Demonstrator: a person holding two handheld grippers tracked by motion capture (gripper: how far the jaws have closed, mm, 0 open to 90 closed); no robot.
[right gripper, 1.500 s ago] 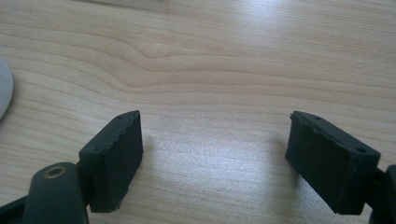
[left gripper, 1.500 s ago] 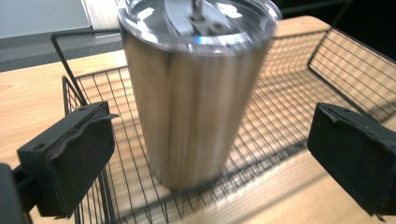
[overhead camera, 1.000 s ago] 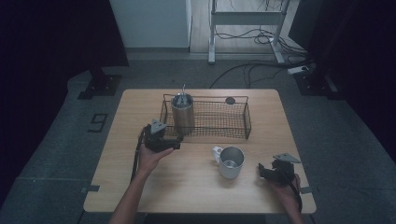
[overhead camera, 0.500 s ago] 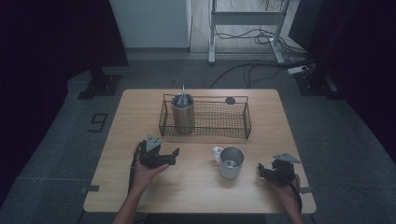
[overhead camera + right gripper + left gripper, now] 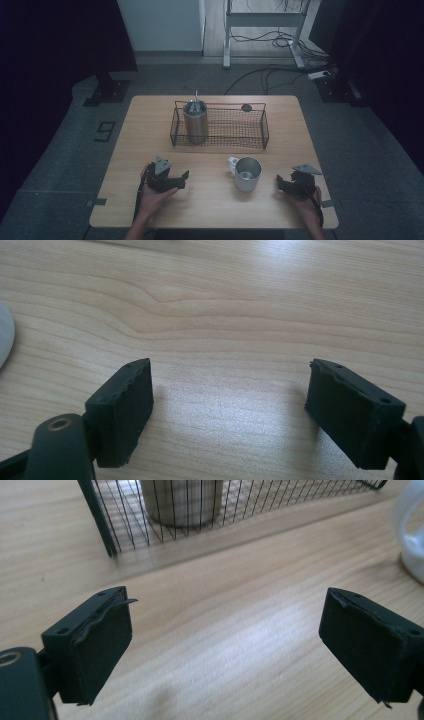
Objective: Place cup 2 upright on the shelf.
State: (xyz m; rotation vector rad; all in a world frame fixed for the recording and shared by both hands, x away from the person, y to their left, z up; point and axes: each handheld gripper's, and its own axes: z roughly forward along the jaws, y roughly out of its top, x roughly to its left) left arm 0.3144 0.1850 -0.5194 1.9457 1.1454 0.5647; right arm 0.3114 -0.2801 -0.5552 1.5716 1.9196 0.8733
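Observation:
My left gripper (image 5: 182, 180) rests low over the front left of the wooden table (image 5: 150, 125), pointing right toward a white mug (image 5: 247, 174). Its jaws have just been closing a little and still stand apart, with bare wood between them (image 5: 225, 630). A steel tumbler (image 5: 195, 122) stands upright in the left end of a black wire basket (image 5: 265, 130). In the left gripper view the basket (image 5: 107, 525), tumbler (image 5: 180, 502) and mug (image 5: 412, 540) lie ahead. My right gripper (image 5: 280, 182) sits right of the mug, open over bare wood (image 5: 230, 390).
A small dark round object (image 5: 246, 107) lies behind the basket near the table's far edge. The mug's rim (image 5: 4, 340) shows at the left border of the right gripper view. Cables and a metal stand are on the floor beyond the table.
My left hand has drawn back from the basket's left end toward the near edge and sunk lower. The right hand, mug, tumbler and basket have not moved.

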